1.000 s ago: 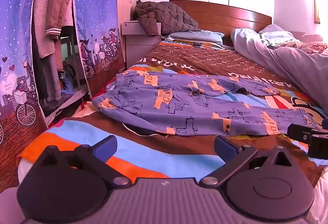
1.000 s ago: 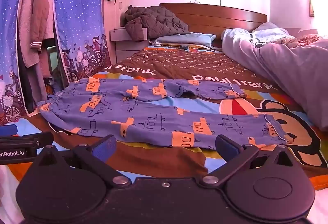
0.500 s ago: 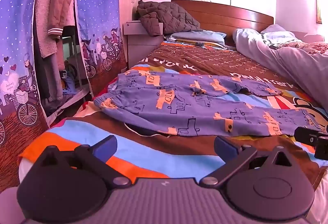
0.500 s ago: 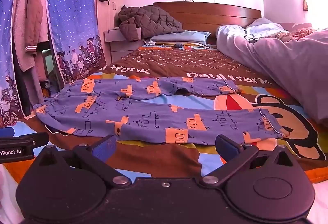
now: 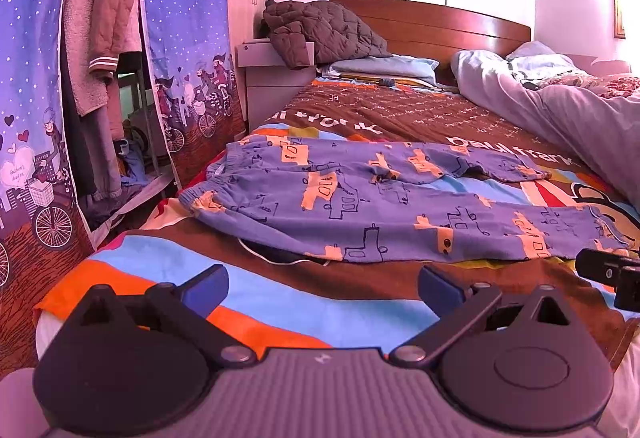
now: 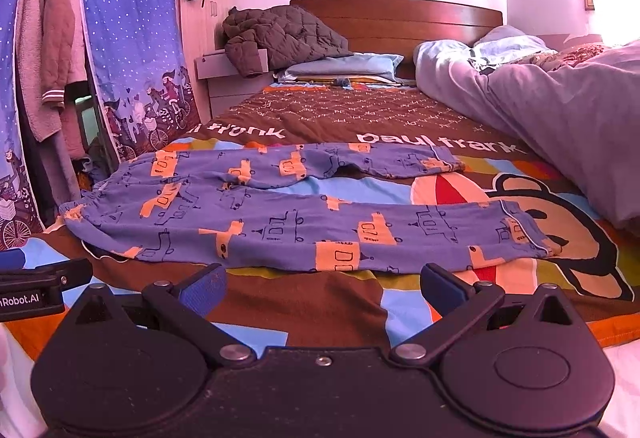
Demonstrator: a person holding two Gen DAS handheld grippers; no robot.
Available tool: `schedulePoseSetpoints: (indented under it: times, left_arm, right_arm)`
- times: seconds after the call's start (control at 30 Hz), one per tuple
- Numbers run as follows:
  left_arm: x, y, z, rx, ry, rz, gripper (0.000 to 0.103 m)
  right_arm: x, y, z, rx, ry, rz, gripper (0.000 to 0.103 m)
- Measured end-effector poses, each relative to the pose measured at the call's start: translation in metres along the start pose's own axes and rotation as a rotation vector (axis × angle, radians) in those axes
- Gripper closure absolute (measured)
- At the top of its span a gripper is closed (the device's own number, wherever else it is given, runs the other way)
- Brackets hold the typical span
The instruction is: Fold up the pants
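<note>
Blue pants [image 5: 380, 205] with orange truck prints lie spread flat across the bed, waistband to the left, both legs running right and slightly apart. The same pants [image 6: 304, 213] fill the middle of the right wrist view. My left gripper [image 5: 322, 284] hovers open over the bedspread just short of the near leg's edge, nothing between its blue fingers. My right gripper [image 6: 324, 284] is open too, close in front of the near leg, toward its cuff end. Each gripper shows at the edge of the other's view: the right one [image 5: 612, 274], the left one [image 6: 36, 286].
A colourful cartoon bedspread [image 6: 400, 117] covers the bed. A grey duvet [image 6: 560, 109] is heaped along the right side. Pillows and a brown quilted jacket [image 5: 324, 29] lie near the wooden headboard [image 5: 440, 21]. A fabric wardrobe with hanging clothes [image 5: 96, 37] stands left of the bed.
Both grippers have crept a little closer to the pants and shifted slightly right. The pants have not moved and both grippers stay open.
</note>
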State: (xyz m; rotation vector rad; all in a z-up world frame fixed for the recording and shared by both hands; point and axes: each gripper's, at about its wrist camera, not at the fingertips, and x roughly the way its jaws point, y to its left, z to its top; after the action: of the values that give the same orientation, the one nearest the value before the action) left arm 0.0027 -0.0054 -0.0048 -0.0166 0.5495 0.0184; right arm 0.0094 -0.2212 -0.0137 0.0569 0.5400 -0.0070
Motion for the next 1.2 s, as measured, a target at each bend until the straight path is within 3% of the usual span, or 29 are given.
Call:
schedulePoseSetpoints:
  times: [1.2]
  left_arm:
    - [0.0004,0.0002,-0.0018,-0.004,0.015,0.000,0.000]
  right_arm:
    - [0.0084,-0.0035,-0.0051,0.027,0.046,-0.033,0.001]
